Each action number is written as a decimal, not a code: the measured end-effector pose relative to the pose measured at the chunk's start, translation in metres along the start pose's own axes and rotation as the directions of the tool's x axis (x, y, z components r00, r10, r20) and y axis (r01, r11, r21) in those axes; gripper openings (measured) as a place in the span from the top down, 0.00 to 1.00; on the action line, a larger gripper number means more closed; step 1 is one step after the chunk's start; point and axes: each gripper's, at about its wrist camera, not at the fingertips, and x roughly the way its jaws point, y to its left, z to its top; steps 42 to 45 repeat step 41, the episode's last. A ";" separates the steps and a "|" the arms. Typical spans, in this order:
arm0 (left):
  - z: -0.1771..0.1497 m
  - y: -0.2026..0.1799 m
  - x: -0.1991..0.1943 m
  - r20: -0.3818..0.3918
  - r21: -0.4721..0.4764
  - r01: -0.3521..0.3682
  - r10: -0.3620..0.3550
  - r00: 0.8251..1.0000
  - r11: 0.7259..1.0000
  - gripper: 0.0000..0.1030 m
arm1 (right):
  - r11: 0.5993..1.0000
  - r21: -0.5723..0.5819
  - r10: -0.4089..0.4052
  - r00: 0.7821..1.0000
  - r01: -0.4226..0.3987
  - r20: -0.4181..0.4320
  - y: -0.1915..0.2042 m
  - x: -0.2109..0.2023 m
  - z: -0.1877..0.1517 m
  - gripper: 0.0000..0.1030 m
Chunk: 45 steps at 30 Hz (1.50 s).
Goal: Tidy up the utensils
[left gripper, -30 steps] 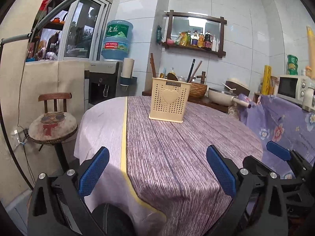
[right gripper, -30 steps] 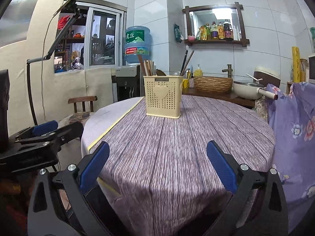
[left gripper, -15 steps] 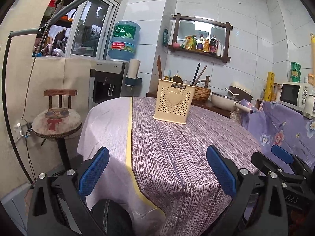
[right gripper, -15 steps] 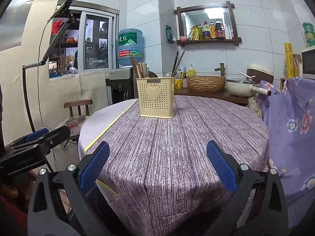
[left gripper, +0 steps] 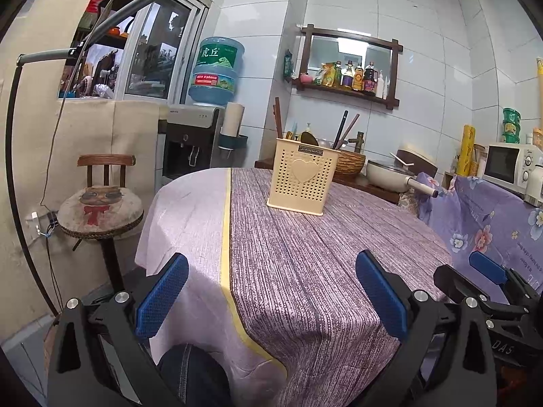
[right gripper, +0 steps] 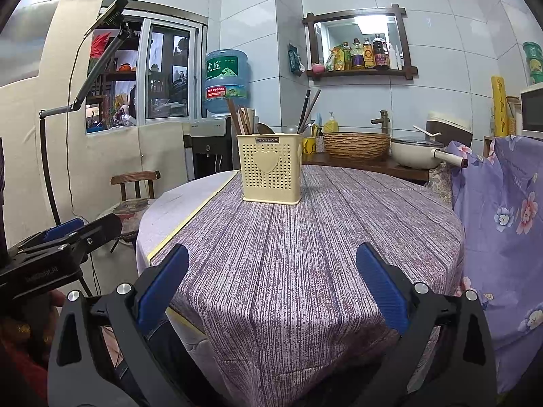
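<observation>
Water bottle (left gripper: pixel 217 68) on dispenser; wooden chair (left gripper: pixel 101 196) beside it — microwave (left gripper: pixel 509 168) far right.

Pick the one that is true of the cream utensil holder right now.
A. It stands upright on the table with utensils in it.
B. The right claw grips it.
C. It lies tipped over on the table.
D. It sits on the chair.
A: the holder stands upright on the table, with chopsticks poking out the top.

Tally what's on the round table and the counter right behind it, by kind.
Utensil caddy: 1
Wicker basket: 1
Lidded pan: 1
Yellow soap bottle: 1
Yellow mug: 1
Total: 5
The utensils standing in the caddy overlap too much to count.
</observation>
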 end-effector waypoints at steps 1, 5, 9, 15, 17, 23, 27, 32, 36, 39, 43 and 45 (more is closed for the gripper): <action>0.000 -0.001 0.000 0.000 0.002 0.002 -0.002 1.000 1.000 0.05 | 1.000 -0.001 0.000 1.000 0.000 0.003 0.000 -0.001 0.000 0.05; 0.000 0.000 0.000 0.000 0.000 -0.001 0.001 1.000 1.000 0.05 | 1.000 -0.005 0.004 1.000 -0.004 0.004 0.001 -0.001 0.000 0.05; 0.001 0.000 0.000 0.000 0.000 -0.007 0.007 1.000 1.000 0.05 | 1.000 -0.008 0.008 1.000 -0.008 0.002 0.002 -0.001 -0.001 0.05; -0.001 -0.002 -0.001 0.004 -0.001 -0.006 0.006 1.000 1.000 0.05 | 1.000 -0.006 0.009 1.000 -0.009 0.000 0.001 -0.001 0.000 0.05; 0.000 -0.003 -0.001 0.003 -0.001 -0.002 0.002 1.000 1.000 0.05 | 1.000 -0.007 0.007 1.000 -0.007 0.002 0.001 -0.002 0.001 0.05; 0.000 -0.004 -0.001 0.002 0.004 -0.004 0.004 1.000 1.000 0.05 | 1.000 -0.007 0.009 1.000 -0.009 0.000 0.001 -0.002 0.001 0.05; 0.001 -0.004 -0.002 0.007 0.006 -0.007 0.007 1.000 1.000 0.05 | 1.000 -0.005 0.009 1.000 -0.009 -0.003 0.001 -0.002 0.000 0.05; 0.001 -0.007 -0.003 0.014 0.017 -0.017 0.017 1.000 1.000 0.05 | 1.000 -0.002 0.005 1.000 -0.005 -0.004 0.000 -0.001 0.000 0.05; 0.001 -0.007 -0.002 0.008 0.018 -0.031 0.031 1.000 0.999 0.05 | 1.000 0.004 0.004 1.000 -0.004 -0.012 0.000 0.000 -0.001 0.05; 0.001 -0.007 -0.002 0.005 0.020 -0.034 0.034 0.999 0.999 0.05 | 1.000 0.004 0.005 1.000 -0.005 -0.014 0.001 0.000 -0.001 0.05; 0.002 -0.007 -0.001 0.006 0.018 -0.037 0.037 0.999 0.999 0.05 | 1.000 0.003 0.007 1.000 -0.007 -0.016 0.001 0.001 -0.001 0.05; 0.002 -0.007 -0.001 0.006 0.018 -0.037 0.037 0.999 0.999 0.05 | 1.000 0.003 0.007 1.000 -0.007 -0.016 0.001 0.001 -0.001 0.05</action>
